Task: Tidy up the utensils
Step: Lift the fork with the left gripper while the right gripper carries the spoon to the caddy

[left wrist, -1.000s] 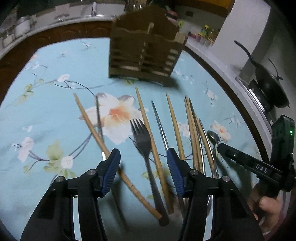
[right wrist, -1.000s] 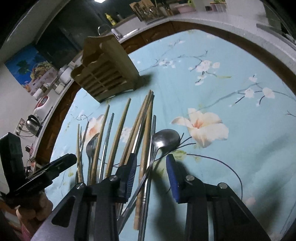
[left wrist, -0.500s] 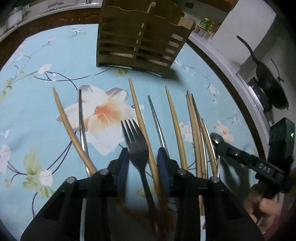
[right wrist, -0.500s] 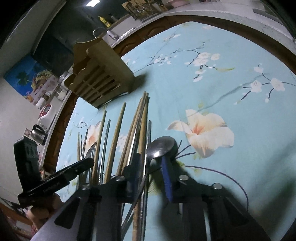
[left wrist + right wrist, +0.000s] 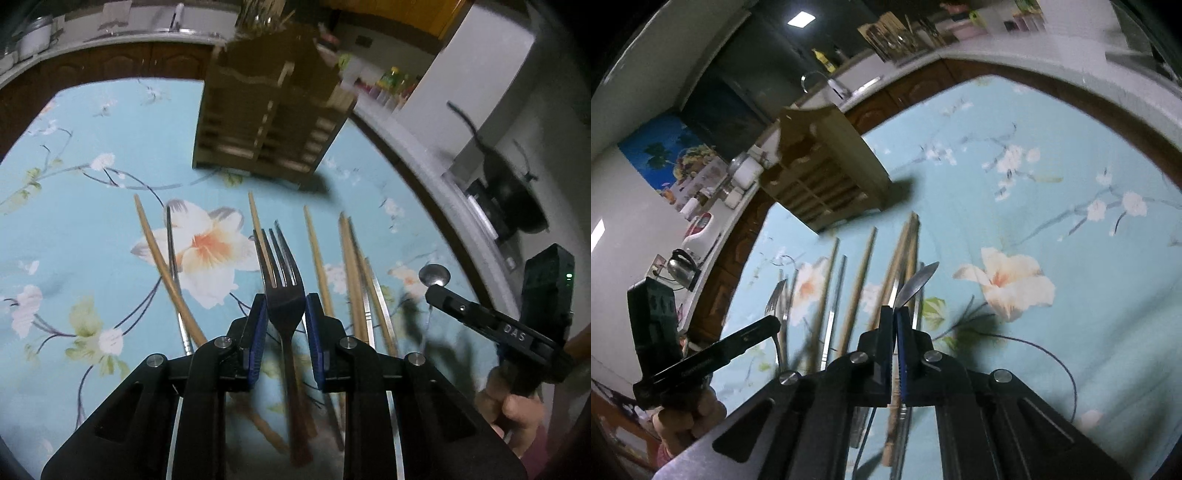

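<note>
The dark metal fork (image 5: 282, 291), tines pointing away toward the holder, sits between the blue-padded fingers of the left gripper (image 5: 285, 308), which are closing and press on its neck; its handle runs back under the gripper. The right wrist view shows what the left cannot: the right gripper (image 5: 894, 321) pinched tight on the thin handle of a silver metal spoon (image 5: 916, 282), bowl raised edge-on. Wooden and steel chopsticks (image 5: 351, 266) lie in rough rows on the pale blue flowered cloth covering the surface (image 5: 92, 229). Beyond them stands a slatted wooden utensil holder (image 5: 266, 122), blurred in both views.
</note>
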Motion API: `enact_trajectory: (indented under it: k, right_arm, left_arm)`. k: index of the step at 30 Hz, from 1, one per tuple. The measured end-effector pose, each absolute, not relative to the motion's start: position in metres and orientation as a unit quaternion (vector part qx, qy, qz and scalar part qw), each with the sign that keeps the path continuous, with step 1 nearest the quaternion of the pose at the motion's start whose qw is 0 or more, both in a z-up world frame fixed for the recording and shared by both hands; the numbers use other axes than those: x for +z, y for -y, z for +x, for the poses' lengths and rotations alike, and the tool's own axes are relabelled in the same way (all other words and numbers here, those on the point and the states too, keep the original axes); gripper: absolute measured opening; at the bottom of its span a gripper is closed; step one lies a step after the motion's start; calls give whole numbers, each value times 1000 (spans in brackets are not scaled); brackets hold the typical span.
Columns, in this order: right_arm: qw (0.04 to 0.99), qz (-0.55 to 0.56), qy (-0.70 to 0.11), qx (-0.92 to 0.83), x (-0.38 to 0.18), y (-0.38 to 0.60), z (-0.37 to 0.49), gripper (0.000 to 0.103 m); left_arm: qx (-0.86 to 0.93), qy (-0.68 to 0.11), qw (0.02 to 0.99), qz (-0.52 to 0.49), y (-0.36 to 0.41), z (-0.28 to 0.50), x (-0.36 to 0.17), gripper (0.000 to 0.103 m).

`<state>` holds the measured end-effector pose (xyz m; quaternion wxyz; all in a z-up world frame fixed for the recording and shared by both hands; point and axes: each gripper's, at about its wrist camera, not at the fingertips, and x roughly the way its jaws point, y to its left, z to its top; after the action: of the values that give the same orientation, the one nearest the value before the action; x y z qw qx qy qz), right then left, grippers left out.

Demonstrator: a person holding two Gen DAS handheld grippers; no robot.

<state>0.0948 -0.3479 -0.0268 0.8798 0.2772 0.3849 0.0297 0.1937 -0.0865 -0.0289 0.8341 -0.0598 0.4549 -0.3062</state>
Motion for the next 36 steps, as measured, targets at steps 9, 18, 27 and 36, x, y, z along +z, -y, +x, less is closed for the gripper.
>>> enact_trajectory:
  k: [9, 18, 27, 36]
  right_arm:
    - [904, 259, -338, 49, 20, 337, 88, 2]
    - [929, 218, -292, 60, 61, 325, 98, 2]
    - [955, 169, -243, 36, 92, 322, 130, 2]
    - [978, 108, -177, 10, 125, 308, 179, 2]
  left_arm:
    - [-313, -392, 860, -96, 57, 171, 24, 3]
    - [-311, -339, 881, -105, 45, 174, 54, 2]
    - [-295, -305, 899, -110, 39, 206, 79, 2]
    - [-266, -252, 927, -76, 59, 265, 120, 2]
